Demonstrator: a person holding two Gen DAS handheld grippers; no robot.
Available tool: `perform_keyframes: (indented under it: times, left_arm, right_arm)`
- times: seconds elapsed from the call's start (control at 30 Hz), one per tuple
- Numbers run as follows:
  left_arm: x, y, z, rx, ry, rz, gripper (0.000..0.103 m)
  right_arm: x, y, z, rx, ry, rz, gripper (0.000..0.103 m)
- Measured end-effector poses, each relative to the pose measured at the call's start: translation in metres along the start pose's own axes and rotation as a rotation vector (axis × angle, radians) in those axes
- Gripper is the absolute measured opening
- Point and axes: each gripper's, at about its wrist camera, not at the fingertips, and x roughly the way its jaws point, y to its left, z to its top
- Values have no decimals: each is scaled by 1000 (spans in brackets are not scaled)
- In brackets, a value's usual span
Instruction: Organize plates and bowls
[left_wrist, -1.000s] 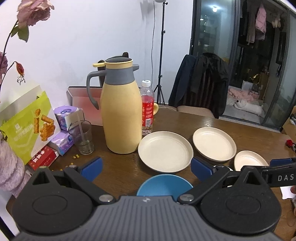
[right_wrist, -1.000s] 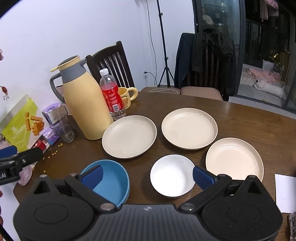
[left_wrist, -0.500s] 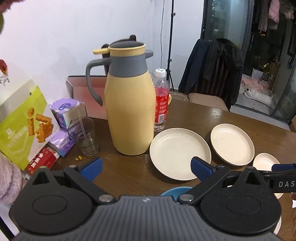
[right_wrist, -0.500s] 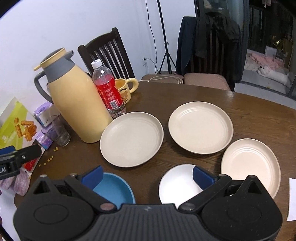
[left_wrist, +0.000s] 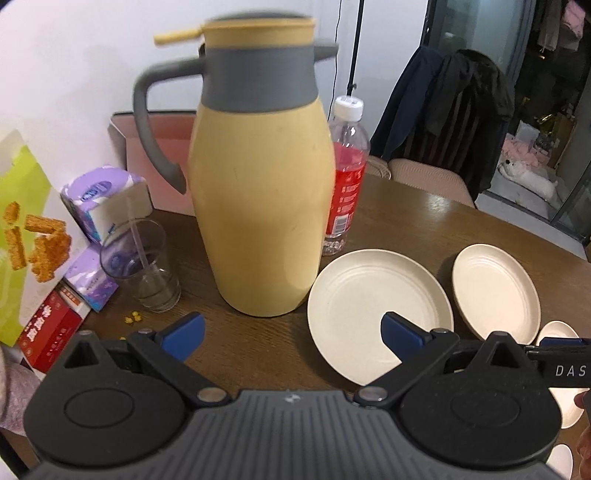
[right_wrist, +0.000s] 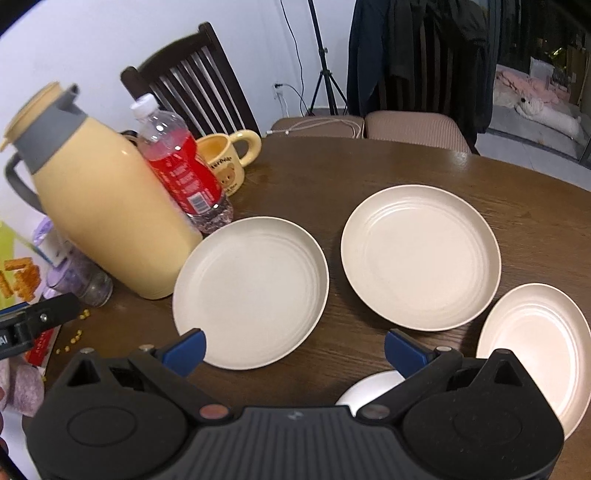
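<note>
Three cream plates lie on the brown table: a left plate (right_wrist: 251, 299) (left_wrist: 376, 310), a middle plate (right_wrist: 421, 254) (left_wrist: 495, 291) and a right plate (right_wrist: 535, 347). A white bowl (right_wrist: 373, 387) peeks out under my right gripper. My right gripper (right_wrist: 293, 350) is open and empty, low over the near edge of the left plate. My left gripper (left_wrist: 291, 332) is open and empty, in front of the yellow jug (left_wrist: 262, 184), with its right finger over the left plate. The blue bowl is hidden.
The yellow jug (right_wrist: 107, 229) stands left of the plates with a red drink bottle (right_wrist: 181, 170) and a yellow mug (right_wrist: 225, 162) behind. A glass (left_wrist: 142, 262), tissue packs (left_wrist: 99, 199) and snack boxes (left_wrist: 48, 325) crowd the table's left edge. Chairs stand behind the table.
Both grippers have moved forward and down toward the plates and jug. The blue bowl has dropped out of view under them; the white bowl is mostly hidden now.
</note>
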Motion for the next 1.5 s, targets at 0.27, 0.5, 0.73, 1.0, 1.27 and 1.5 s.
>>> perform_keyframes:
  times: [0.27,0.5,0.73,1.0,1.27,1.5]
  left_arm:
    - [41,3,5,-18,56,10,103]
    - [70,6,8,-29,93,16,103]
    - [96,6,7,-32,129,32,102]
    - [124,7,4,-60,187,9,88]
    - [143,6,2,-80,227,-2,67]
    - [157,3,0,-93,255,-10,45]
  right_arm:
    - [37,-5,13,9,46,-15,100]
    - [59,-12,22,26,73,-13,94]
    - [80,-15,25,21,105,-18,85]
    - [100,-21,29,22,124,-17,67]
    - [117,-26,32,30,148,-16,40]
    - [126,-29,35,50,154,2,23]
